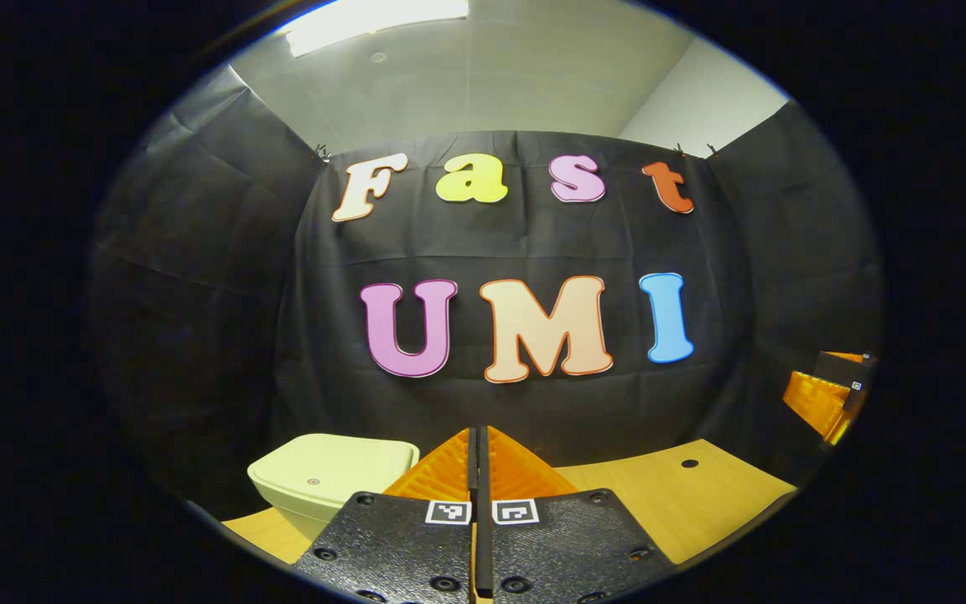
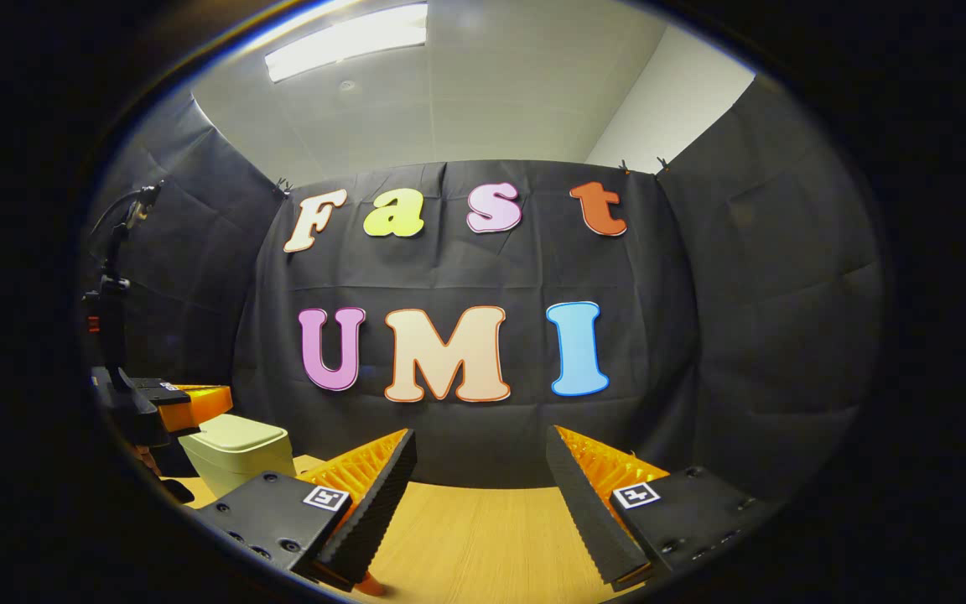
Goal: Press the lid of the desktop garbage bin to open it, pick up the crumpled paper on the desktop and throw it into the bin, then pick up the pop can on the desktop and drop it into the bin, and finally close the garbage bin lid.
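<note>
Bin with lid down; both grippers raised, holding nothing.

The bin point(image 1: 328, 482) sits on the table point(image 1: 684, 495), lid flat, just left of the left gripper point(image 1: 479, 445), whose fingers meet. The right gripper point(image 2: 480, 478) is spread wide over bare wood. Risk: pressing the lid off-centre may tip or slide the light bin instead of opening it.
</note>
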`<state>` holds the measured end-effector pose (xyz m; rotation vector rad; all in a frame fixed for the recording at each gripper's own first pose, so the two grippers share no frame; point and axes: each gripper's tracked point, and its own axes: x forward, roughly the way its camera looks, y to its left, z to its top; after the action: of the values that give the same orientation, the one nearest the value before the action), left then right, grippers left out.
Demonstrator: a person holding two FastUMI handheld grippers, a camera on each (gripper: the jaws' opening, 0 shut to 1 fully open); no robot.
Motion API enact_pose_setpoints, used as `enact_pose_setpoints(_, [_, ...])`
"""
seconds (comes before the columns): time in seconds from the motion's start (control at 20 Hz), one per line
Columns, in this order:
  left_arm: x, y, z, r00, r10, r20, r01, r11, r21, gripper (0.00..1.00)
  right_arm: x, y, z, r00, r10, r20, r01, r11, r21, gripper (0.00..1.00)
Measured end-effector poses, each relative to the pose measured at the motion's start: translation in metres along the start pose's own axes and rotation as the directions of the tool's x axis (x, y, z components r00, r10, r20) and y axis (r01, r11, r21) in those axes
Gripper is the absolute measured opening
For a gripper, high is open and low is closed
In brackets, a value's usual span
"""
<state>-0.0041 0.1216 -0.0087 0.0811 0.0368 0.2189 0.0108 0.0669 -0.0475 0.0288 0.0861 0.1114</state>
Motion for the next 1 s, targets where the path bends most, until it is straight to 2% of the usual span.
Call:
enact_pose_setpoints(0.7, [0.009, 0.119, -0.039, 0.987, 0.138, -0.080, -0.139, 0.990, -0.006, 0.00, 0.003, 0.058, -0.017, 0.998, 0.033, -0.045, -0.033, 0.999, 0.005, 0.98])
enact_pose_setpoints(1.0, [0.020, 0.155, -0.072, 0.978, 0.153, -0.142, -0.156, 0.988, -0.014, 0.00, -0.001, 0.082, -0.030, 0.997, 0.022, -0.073, -0.023, 1.000, -0.014, 0.98])
